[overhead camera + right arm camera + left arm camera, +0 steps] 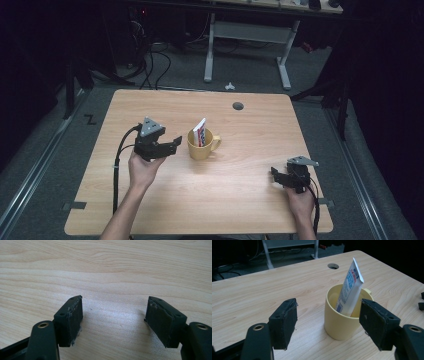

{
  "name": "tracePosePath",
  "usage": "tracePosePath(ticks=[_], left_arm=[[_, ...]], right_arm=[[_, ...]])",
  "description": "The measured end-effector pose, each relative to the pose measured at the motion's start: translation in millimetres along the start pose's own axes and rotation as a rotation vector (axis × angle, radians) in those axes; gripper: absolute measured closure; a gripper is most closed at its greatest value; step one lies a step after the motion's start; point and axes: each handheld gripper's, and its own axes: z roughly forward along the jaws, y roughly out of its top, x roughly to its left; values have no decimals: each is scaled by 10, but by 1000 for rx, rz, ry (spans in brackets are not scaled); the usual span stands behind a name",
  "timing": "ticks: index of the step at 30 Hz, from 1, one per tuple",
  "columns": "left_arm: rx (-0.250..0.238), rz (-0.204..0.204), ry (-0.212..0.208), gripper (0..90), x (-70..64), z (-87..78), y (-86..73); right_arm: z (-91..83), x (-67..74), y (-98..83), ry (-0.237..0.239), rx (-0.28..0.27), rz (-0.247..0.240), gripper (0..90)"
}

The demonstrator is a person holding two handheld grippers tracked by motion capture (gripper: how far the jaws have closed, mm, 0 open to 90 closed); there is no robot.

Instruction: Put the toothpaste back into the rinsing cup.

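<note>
Nearest the high camera, the person's two forearms come in from the bottom edge, each hand carrying a gripper. Low at the near right of the wooden table point(165, 205) sits the right gripper point(276, 176), its jaws spread wide with nothing but bare wood grain between them in the right gripper view; it is well apart from the work.

Farther in, the left gripper point(176, 141) hovers just beside a yellow mug point(202, 145), jaws released and gaping. In the left gripper view the mug point(342, 315) stands ahead of the pads and nearer the right-hand one, not yet between them. A toothpaste tube point(350, 287) stands in it, cap end down and hidden, leaning so that its crimped end sticks well above the rim point(200, 131).

Several things could go wrong from here, by this reading. If the left gripper goes for the mug wall, the right-hand pad may catch the rim first and shove the mug sideways, since it is unbraced (the other gripper is too far off to steady it). If it goes for the tube, a grasp high on the soft crimped end could let it slip, or tip the mug over as the tube drags against the rim.

Beyond the mug lies a round cable hole point(238, 106), near the far table edge.
</note>
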Motion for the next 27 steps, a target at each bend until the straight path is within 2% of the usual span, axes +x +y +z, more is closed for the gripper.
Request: tracePosePath(ticks=[7,16,27], left_arm=[[-21,-6,15,322,25,-56,-15],[-20,-15,31,323,74,-101,-56],[-40,-42,42,328,137,-184,-123]], right_arm=[[0,0,0,0,0,0,300],[0,0,0,0,0,0,300],[0,0,0,0,0,0,300]])
